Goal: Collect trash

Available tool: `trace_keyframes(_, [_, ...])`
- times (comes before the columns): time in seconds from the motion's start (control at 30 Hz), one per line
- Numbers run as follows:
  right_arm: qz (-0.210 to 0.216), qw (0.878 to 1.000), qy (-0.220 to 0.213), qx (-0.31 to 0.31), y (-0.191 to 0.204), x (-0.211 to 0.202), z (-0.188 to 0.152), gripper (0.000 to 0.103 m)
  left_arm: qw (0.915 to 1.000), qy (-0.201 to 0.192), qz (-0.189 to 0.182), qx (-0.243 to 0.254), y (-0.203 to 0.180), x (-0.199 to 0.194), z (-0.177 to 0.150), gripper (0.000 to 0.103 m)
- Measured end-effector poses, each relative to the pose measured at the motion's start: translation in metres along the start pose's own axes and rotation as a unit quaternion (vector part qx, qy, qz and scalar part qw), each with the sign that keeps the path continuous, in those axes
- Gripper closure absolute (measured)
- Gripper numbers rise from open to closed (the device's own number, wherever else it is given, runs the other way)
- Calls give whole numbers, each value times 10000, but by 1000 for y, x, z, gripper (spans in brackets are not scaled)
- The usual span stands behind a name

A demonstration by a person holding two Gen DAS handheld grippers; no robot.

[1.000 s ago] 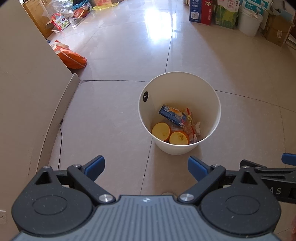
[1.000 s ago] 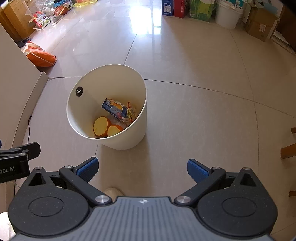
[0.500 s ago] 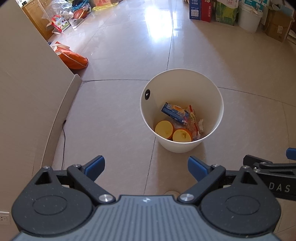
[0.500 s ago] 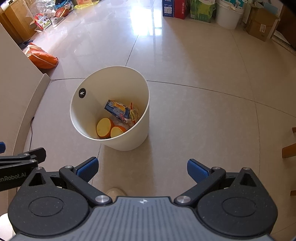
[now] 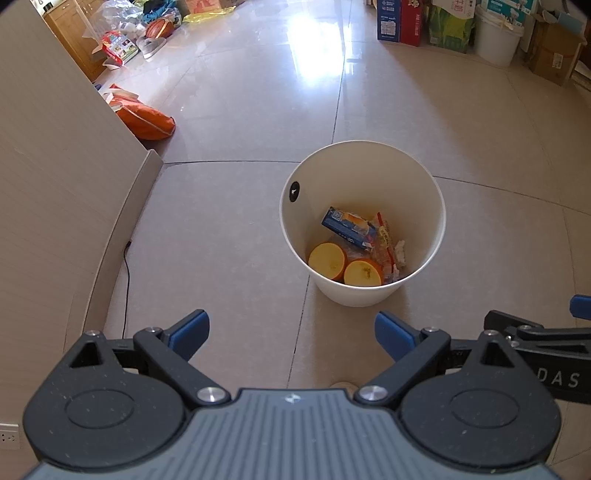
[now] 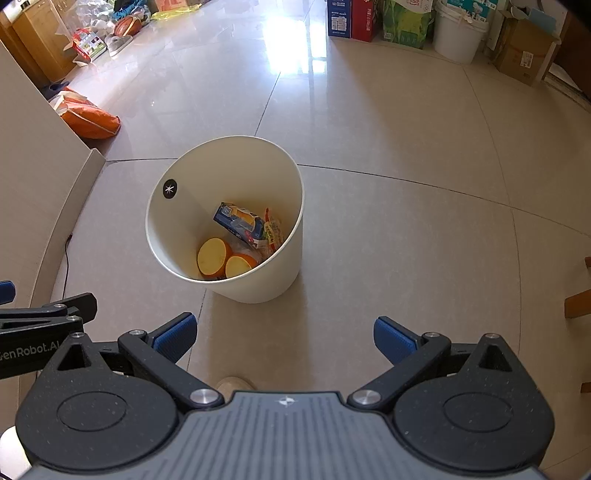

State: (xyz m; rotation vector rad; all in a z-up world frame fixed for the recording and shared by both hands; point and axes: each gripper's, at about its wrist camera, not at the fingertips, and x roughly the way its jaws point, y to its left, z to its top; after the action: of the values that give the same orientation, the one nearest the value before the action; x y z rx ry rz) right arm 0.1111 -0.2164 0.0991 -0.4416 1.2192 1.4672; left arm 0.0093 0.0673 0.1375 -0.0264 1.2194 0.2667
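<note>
We are holding the left gripper [image 5: 291, 332] and the right gripper [image 6: 284, 336] side by side above the tiled floor [image 6: 406, 229], both with their blue-padded fingers spread wide apart and gripping nothing, each pointing toward the white trash bin [image 5: 369, 291] that is standing on the floor just ahead. Inside the bin we are seeing two orange halves [image 5: 343, 264] lying cut face up, a blue carton [image 5: 347, 227] leaning above them, and crumpled wrappers [image 5: 388, 243] beside it. An orange bag [image 5: 147, 118] is lying well apart by the wall, and boxes [image 6: 351, 18] are lining the far side.
</note>
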Motion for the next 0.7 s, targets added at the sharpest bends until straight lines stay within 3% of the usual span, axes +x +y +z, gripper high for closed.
trace_keyframes(0.7, [31, 9999, -36, 88, 2, 2, 2, 0, 10000, -23, 26, 19, 3, -3, 2, 7])
